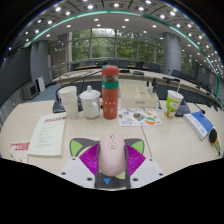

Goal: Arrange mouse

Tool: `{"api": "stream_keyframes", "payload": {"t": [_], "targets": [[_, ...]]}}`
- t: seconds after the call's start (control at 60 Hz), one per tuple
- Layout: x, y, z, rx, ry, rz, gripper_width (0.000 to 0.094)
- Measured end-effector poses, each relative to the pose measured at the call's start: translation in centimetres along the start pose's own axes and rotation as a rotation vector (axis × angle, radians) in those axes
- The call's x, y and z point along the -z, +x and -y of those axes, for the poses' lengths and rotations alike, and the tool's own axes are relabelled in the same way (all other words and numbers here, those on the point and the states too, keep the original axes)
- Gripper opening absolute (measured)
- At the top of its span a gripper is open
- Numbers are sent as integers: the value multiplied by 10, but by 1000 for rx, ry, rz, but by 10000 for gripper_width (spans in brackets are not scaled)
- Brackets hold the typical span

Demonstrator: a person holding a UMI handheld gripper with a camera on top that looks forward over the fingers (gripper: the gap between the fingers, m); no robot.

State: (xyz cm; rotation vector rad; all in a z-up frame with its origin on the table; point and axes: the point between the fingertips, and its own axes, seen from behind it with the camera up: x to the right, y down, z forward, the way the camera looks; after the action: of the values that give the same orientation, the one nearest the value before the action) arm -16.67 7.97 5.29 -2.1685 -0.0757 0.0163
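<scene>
Between the two fingers of the claw (111,163) sits a pale pink mouse (111,155), lengthwise along them, its nose pointing away; the magenta pads (90,158) lie close against both its flanks, so the claw looks closed on it, held level just above the pale counter (30,125). Just ahead of the fingertips lies a sheet with coloured pictures (141,117), and to the left of it a printed paper with green lines (48,133), with a red-marked card (19,148) nearer still on that side. Beyond these stands a row: a white mug (69,101), a small white lidded pot (90,102), a tall bottle with a red band and dark cap (111,93), and to the right a paper cup with a green print (174,103). A white and blue object (200,124) rests near the counter's right edge. Farther off are more tables, dark chairs, windows and a ceiling of round lamps with a green strip.
</scene>
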Motion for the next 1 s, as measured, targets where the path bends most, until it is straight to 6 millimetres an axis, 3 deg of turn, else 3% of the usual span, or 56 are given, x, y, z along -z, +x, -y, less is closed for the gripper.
{"api": "stream_keyframes", "payload": {"t": [0.067, 0.183, 0.25, 0.3, 0.35, 0.383, 0.517, 0.667, 0.783, 1.0], "targets": [[-15, -10, -23, 14, -28, 2, 343], [-33, -17, -51, 7, -71, 7, 429], [-32, -17, -51, 6, -71, 8, 491], [-28, -14, -50, 11, -79, -4, 612], [-19, -13, -47, 11, -84, -10, 863], [-10, -14, -42, 9, -76, -11, 839], [48, -10, -15, 17, -31, -42, 858], [138, -15, -1, 11, -11, -46, 856], [211, -18, -9, 8, 8, -52, 857], [324, -29, -54, -14, 19, -35, 857]]}}
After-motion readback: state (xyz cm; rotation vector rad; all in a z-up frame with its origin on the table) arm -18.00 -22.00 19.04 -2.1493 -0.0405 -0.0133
